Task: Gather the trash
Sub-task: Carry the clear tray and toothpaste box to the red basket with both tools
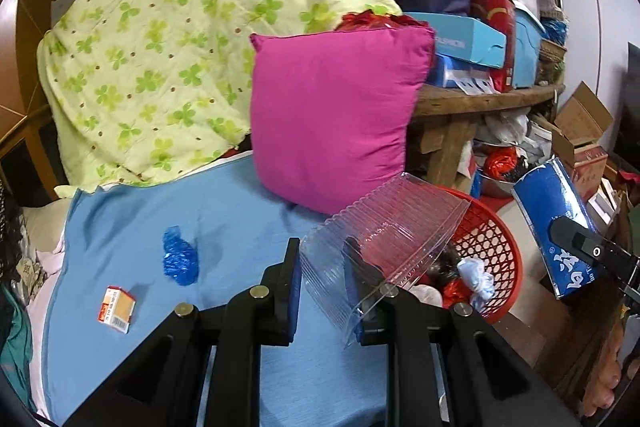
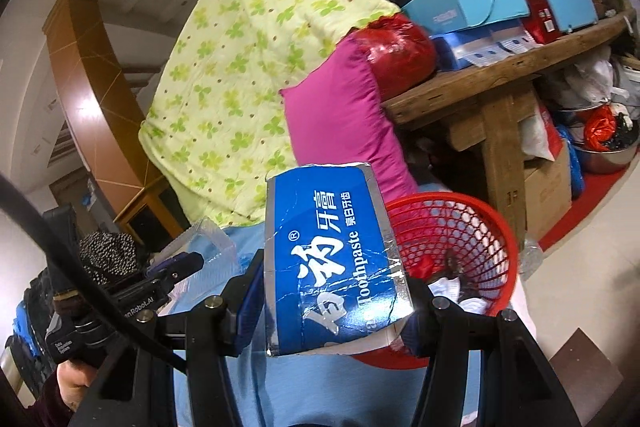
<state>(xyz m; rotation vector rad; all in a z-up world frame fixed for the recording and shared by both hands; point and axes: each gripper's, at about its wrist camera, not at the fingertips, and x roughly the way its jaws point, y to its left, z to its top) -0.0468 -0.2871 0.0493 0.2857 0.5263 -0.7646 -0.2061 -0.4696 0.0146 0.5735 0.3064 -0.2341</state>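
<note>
- The left tool [image 1: 322,267] is gripping a clear plastic tray [image 1: 384,227] by one wall only, with one finger inside and one outside. The tray is tilting out over the near rim of the red basket [image 1: 508,259]. That thin, ribbed plastic looks slippery to me, so it could be twisting out of the grip before it's properly over the opening, and landing on the bed.
- The right tool [image 2: 332,291] is clamping a blue toothpaste box [image 2: 332,251], which is sticking up well past the fingers. The box is already looking creased, so squeezing harder is probably just crushing it.
- Both things are heading for the same basket at once. I'm guessing the tray and the box could be bumping each other at the rim, and the basket looks light enough to tip, with trash already sitting in it.
- Further out on the blue bed sheet [image 1: 240,195], a crumpled blue wrapper [image 1: 180,259] and a small orange-and-white box [image 1: 118,309] are lying well apart from the basket, not picked up yet. The wrapper nearly matches the sheet, so it's easy to be missing it.
- The pink cushion [image 1: 336,115] is leaning right behind the basket, and a careless swing could be knocking it over onto it.
</note>
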